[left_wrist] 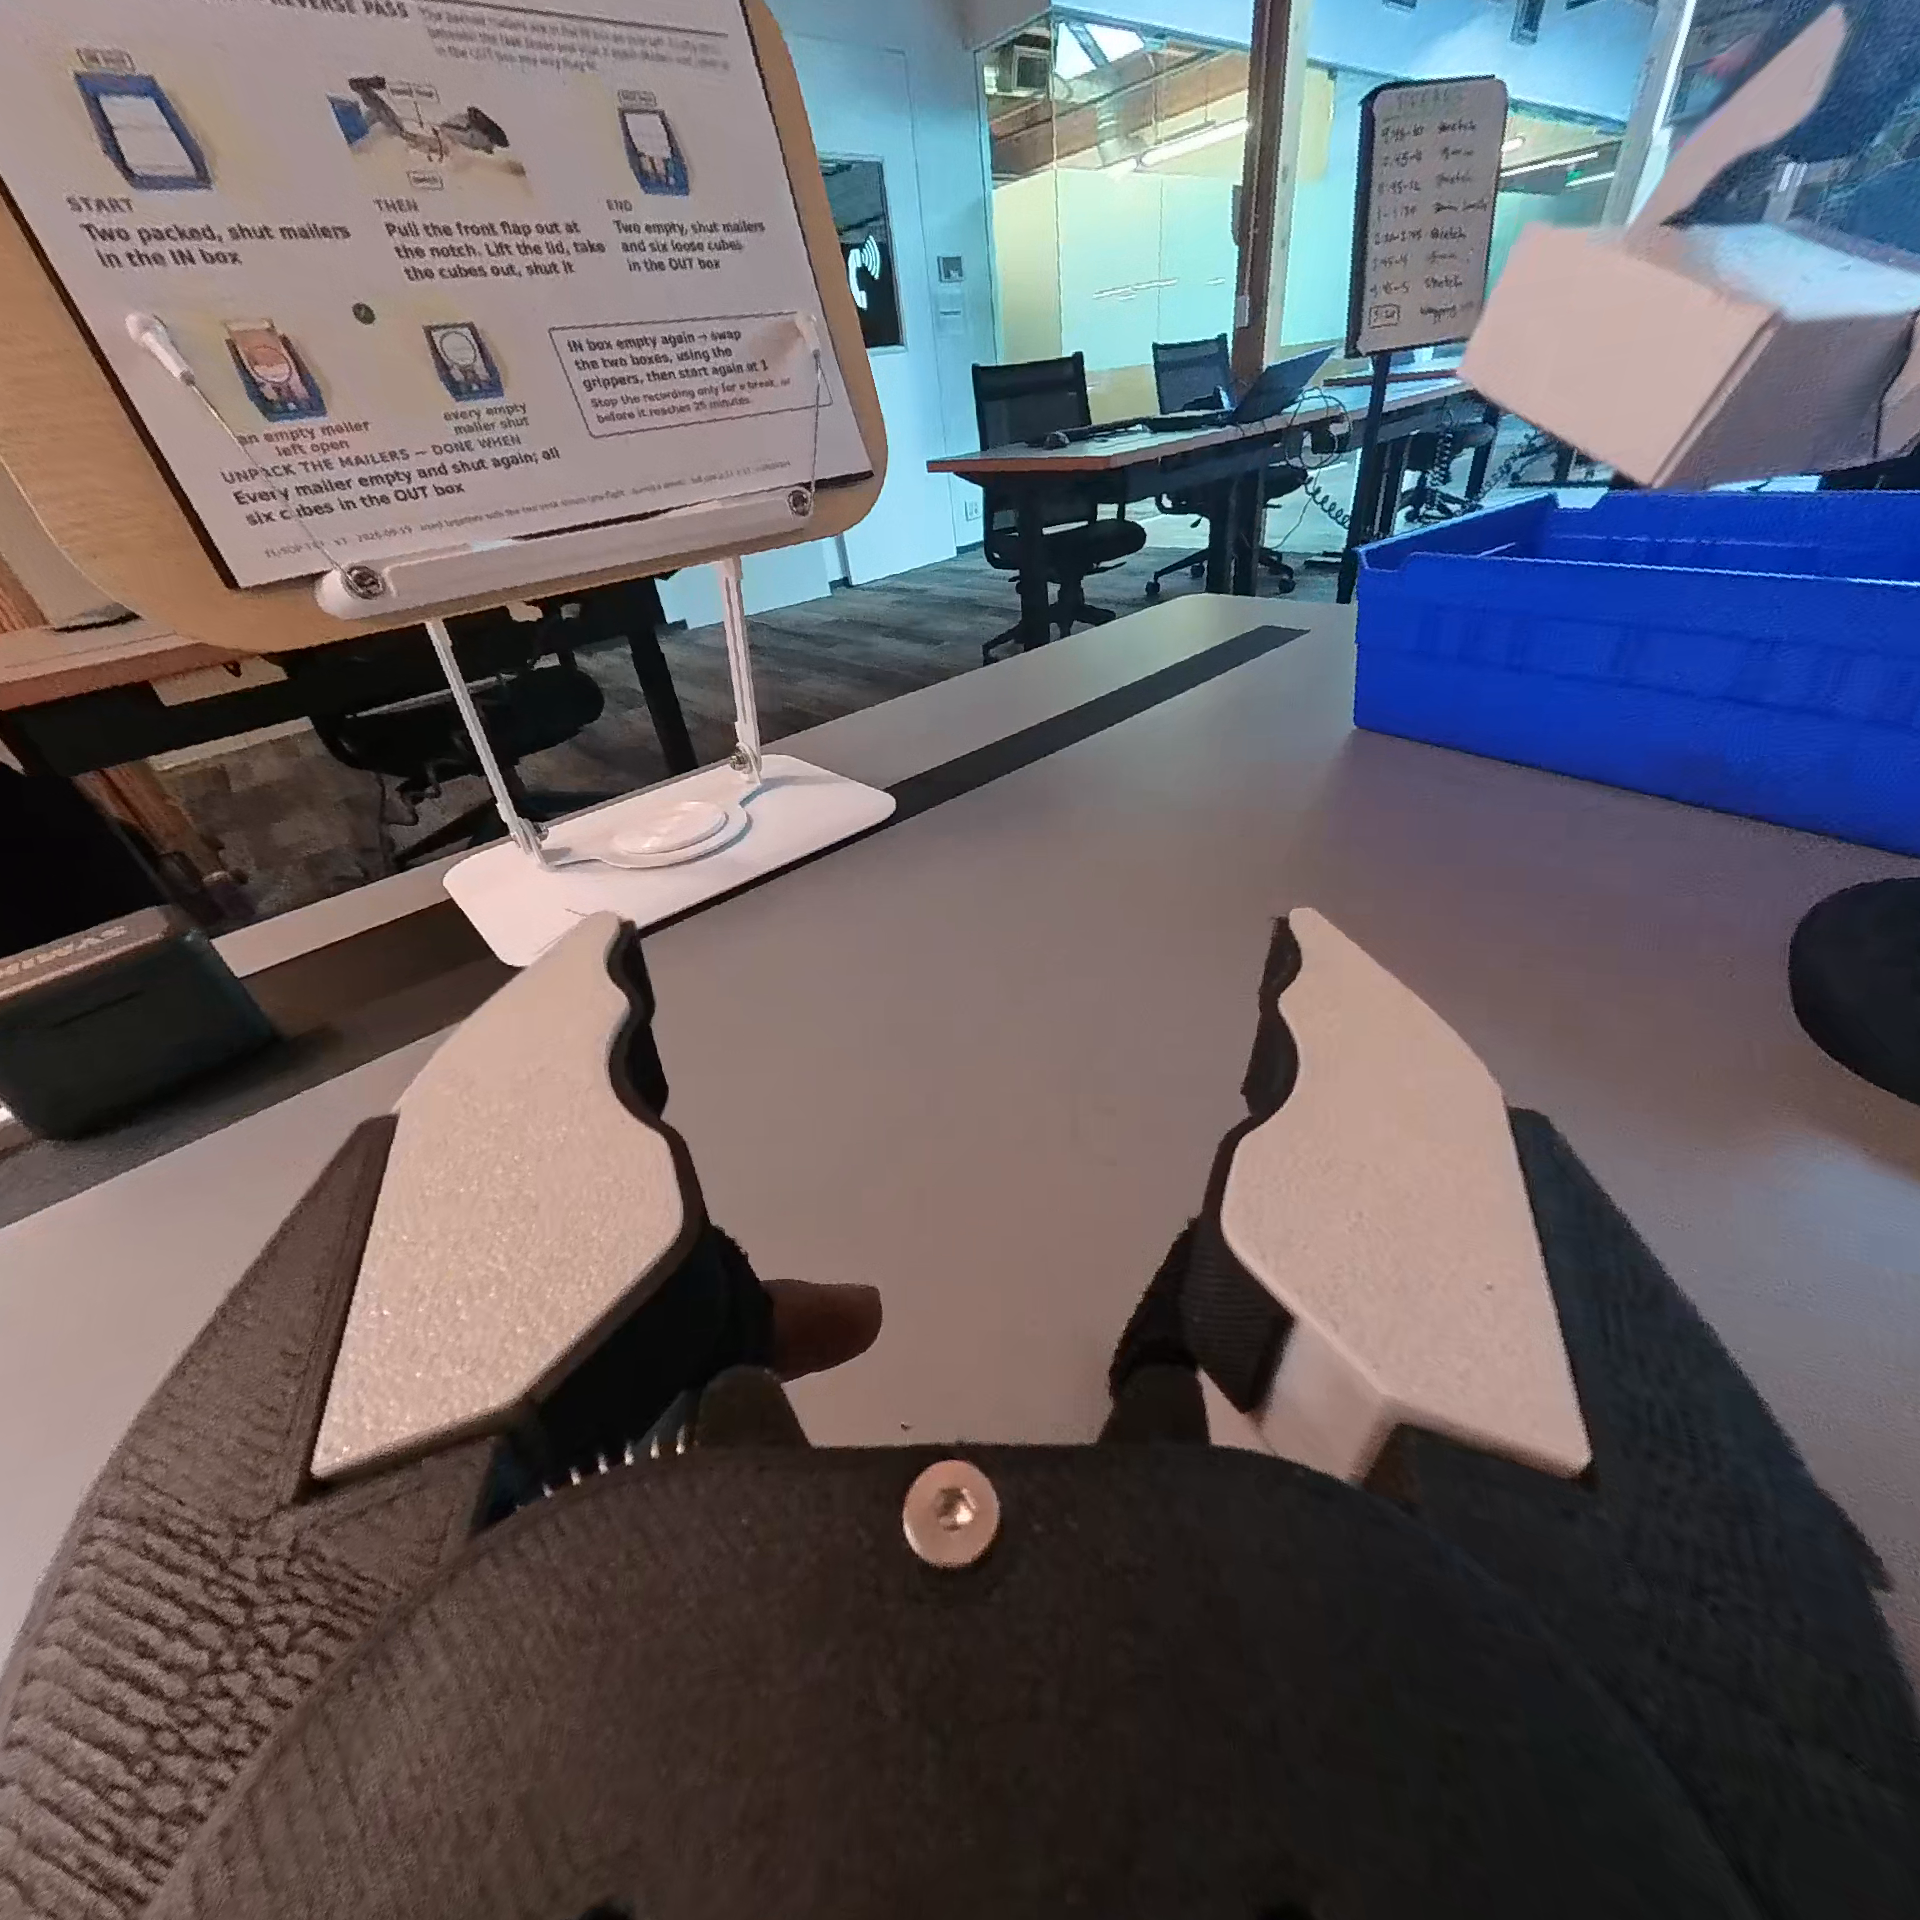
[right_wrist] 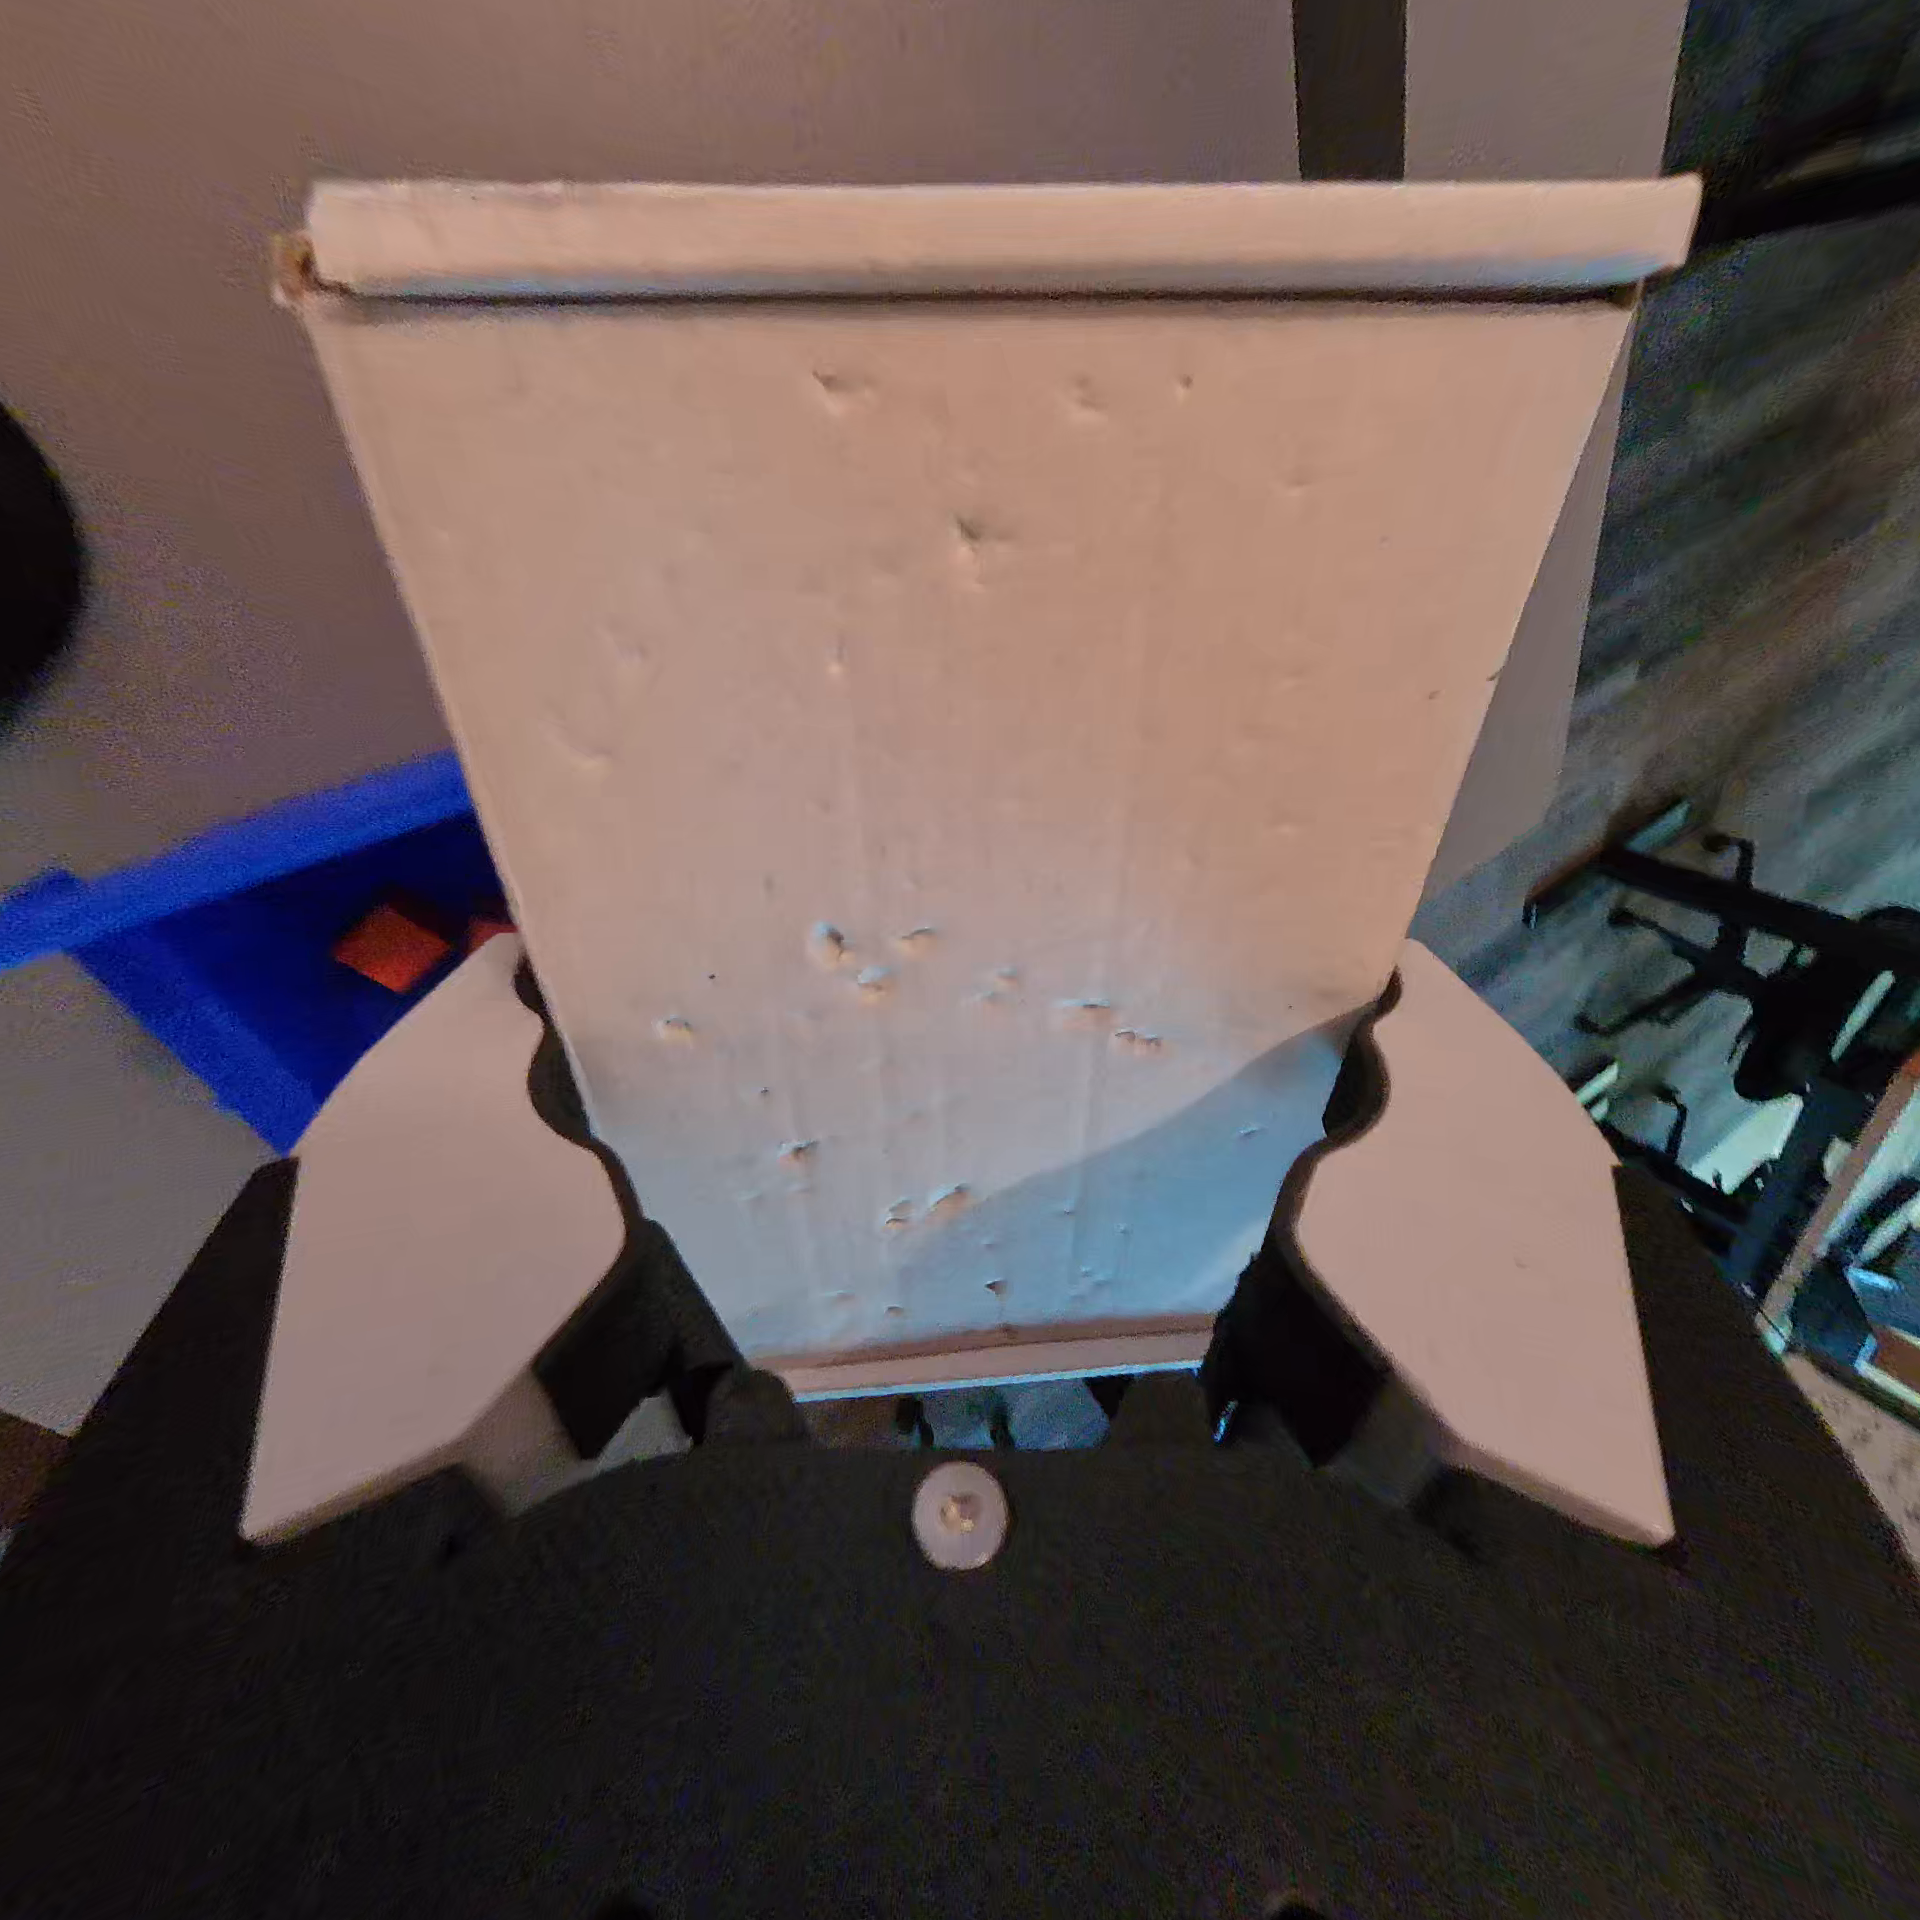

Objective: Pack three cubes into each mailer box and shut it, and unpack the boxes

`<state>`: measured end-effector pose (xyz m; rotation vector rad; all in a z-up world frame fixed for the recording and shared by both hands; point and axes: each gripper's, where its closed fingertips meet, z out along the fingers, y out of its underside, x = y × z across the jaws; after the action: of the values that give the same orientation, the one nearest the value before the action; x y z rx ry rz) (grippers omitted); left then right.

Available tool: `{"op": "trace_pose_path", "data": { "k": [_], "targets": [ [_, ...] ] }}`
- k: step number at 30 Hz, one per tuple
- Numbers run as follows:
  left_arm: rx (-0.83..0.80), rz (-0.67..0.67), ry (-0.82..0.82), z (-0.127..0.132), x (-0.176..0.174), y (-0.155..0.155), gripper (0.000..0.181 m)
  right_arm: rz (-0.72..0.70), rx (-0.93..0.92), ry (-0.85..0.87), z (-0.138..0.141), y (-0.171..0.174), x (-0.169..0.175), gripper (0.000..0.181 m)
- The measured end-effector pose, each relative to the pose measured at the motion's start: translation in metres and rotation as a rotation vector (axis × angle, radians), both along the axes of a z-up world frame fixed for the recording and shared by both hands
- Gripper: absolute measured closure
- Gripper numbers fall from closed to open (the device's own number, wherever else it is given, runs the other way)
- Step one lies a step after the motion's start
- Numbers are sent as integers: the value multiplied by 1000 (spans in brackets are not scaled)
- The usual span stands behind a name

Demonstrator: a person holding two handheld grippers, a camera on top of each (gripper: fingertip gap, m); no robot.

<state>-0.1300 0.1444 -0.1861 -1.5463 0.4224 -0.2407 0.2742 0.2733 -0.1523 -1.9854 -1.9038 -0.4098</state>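
My right gripper (right_wrist: pixel 956 997) is shut on a white mailer box (right_wrist: pixel 956 727), gripping it by its two sides and holding it in the air above the table. The box's lid looks shut, with the front edge folded over at the far end. The same box shows in the left wrist view (left_wrist: pixel 1652 343), tilted, high at the right above the blue bin (left_wrist: pixel 1621 665). My left gripper (left_wrist: pixel 956 997) is open and empty, low over the grey table (left_wrist: pixel 1039 883). An orange-red cube (right_wrist: pixel 390 945) lies in a blue bin (right_wrist: pixel 208 997) below the held box.
A tilted stand (left_wrist: pixel 665 831) holding an instruction sheet (left_wrist: pixel 436 281) is at the back left of the table. A dark green case (left_wrist: pixel 114 1018) sits at the left edge. A black round object (left_wrist: pixel 1860 987) lies at the right. Desks and chairs stand beyond the table.
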Motion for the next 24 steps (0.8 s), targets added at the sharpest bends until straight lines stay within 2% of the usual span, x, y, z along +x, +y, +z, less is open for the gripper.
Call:
{"op": "trace_pose_path", "data": {
  "k": [6,11,15,24],
  "targets": [
    [-14,2,25,-6,0,2,71,-67,7,-155,-26,22,59,41],
    [-28,-2,38,-10,2,2,71,-95,0,-262,-53,36,91,41],
    [-36,-5,41,-13,3,3,71,-61,-23,-240,-77,42,84,41],
    [-60,-18,71,-20,6,3,70,1,-43,-366,-120,52,88,42]
  ]
}}
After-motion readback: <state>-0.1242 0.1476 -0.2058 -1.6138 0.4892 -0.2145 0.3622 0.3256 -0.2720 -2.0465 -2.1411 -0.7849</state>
